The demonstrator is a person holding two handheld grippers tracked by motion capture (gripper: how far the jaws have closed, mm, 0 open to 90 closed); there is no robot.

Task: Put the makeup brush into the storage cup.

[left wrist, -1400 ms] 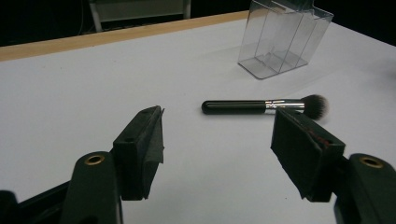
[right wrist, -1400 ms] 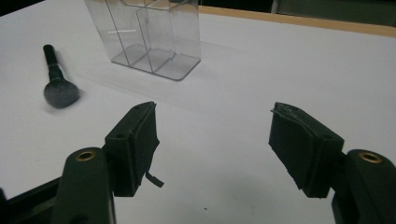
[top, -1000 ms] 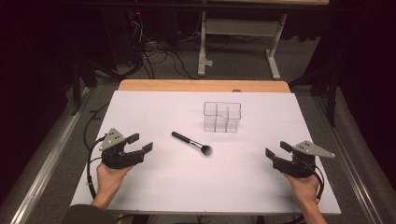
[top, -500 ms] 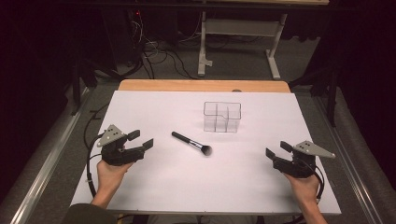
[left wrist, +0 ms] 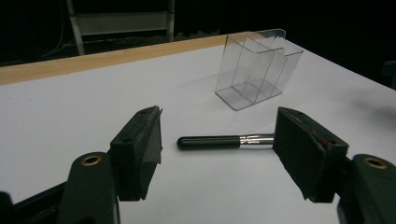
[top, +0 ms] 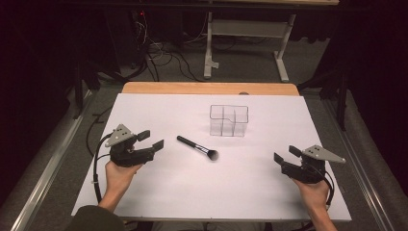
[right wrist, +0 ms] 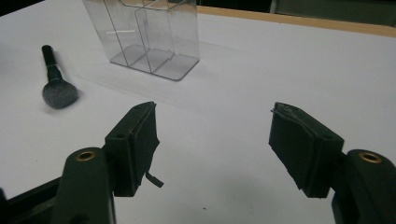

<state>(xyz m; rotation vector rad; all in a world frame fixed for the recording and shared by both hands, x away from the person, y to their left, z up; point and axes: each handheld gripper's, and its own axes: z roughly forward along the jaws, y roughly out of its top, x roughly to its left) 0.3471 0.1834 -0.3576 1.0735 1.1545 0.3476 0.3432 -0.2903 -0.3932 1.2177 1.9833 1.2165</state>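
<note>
Makeup brush point(top: 197, 147) lies flat on the white counter point(top: 192, 192) in the high view, handle toward the left tongs point(top: 150, 140), bristles toward the middle, just in front of a clear divided organizer point(top: 229, 120) and apart from it. Left tongs sit near the handle end; right tongs point(top: 286, 155) rest well away at the counter's right side. Both are held in hands, jaws spread, nothing between them.

From the left gripper view, the brush's black handle point(left wrist: 210, 142) and silver ferrule lie ahead of the wide-open jaws, the bristles hidden behind one jaw.

From the right gripper view, the bristle head point(right wrist: 59, 93) shows far off, the organizer point(right wrist: 149, 32) beyond the open, empty jaws.
</note>
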